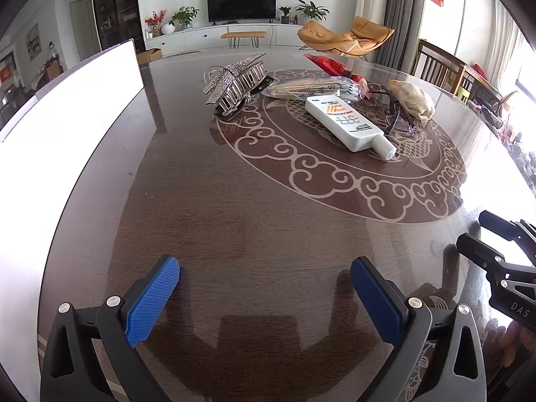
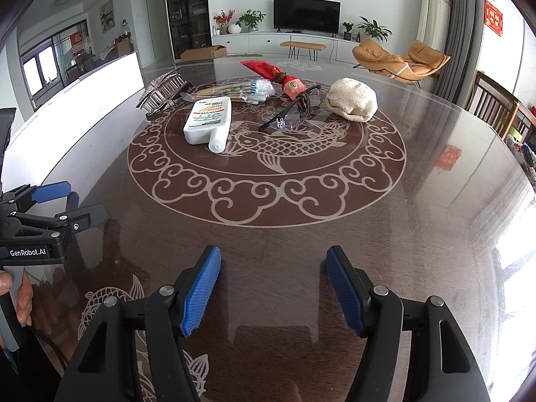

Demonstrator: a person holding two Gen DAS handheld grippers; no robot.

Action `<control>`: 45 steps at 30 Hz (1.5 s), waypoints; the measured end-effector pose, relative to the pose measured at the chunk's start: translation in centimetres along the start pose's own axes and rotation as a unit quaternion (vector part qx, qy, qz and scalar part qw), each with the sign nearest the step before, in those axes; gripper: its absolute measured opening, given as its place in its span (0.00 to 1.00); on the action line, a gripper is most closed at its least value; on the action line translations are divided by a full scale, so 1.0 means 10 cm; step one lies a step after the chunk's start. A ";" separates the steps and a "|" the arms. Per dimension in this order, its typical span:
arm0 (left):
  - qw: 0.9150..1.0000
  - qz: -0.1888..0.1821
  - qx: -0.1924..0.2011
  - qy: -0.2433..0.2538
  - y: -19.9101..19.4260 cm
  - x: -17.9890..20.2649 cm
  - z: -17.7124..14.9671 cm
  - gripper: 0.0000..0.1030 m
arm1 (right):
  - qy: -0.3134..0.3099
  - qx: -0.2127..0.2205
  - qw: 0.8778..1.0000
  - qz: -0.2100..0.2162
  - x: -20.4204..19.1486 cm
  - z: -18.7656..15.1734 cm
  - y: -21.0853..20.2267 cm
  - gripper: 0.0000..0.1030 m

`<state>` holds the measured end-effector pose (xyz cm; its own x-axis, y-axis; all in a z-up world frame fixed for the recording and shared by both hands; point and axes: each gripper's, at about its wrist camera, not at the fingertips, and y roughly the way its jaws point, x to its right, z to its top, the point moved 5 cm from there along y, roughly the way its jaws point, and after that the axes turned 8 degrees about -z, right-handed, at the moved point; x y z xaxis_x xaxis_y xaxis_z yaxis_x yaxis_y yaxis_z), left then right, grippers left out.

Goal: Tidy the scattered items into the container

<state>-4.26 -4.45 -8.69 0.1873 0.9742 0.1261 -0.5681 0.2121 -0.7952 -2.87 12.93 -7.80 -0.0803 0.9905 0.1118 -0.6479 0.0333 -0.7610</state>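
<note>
Living room behind a glossy dark table (image 2: 435,234) with fish-and-cloud inlay.
White wall, TV (image 2: 306,15) on low white cabinet (image 2: 268,42), potted plants (image 2: 373,30), wooden bench (image 2: 302,47), tan lounge chair (image 2: 400,58), grey curtain (image 2: 460,33), dark shelving (image 2: 186,10). Strong daylight from right-side windows.

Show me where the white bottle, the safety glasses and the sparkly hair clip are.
white bottle (image 2: 207,120): right wrist view, on its label.
safety glasses (image 2: 294,119): right wrist view, on the lens.
sparkly hair clip (image 1: 234,82): left wrist view, on its rhinestone top.
</note>
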 end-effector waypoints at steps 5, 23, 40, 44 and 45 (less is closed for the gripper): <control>1.000 0.005 -0.002 0.003 0.00 0.00 -0.01 1.00 | 0.000 0.000 1.000 0.000 0.00 0.00 0.00 0.65; 1.000 0.005 -0.002 0.003 0.00 0.00 -0.01 1.00 | 0.000 0.000 1.000 0.000 0.00 0.00 0.00 0.65; 1.000 0.005 -0.002 0.003 0.00 0.01 -0.01 1.00 | 0.000 0.000 1.000 0.000 0.00 0.00 0.00 0.65; 1.000 0.005 -0.002 0.003 0.00 0.00 -0.01 1.00 | 0.000 0.000 1.000 0.000 0.00 0.00 0.00 0.65; 1.000 0.005 -0.002 0.003 0.00 0.00 -0.01 1.00 | 0.000 0.000 1.000 0.000 0.00 0.00 0.00 0.65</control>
<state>-4.20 -4.40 -8.77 0.1869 0.9758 0.1136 -0.5664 0.2015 -0.7991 -2.91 12.89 -7.79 -0.0805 0.9904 0.1120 -0.6480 0.0334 -0.7609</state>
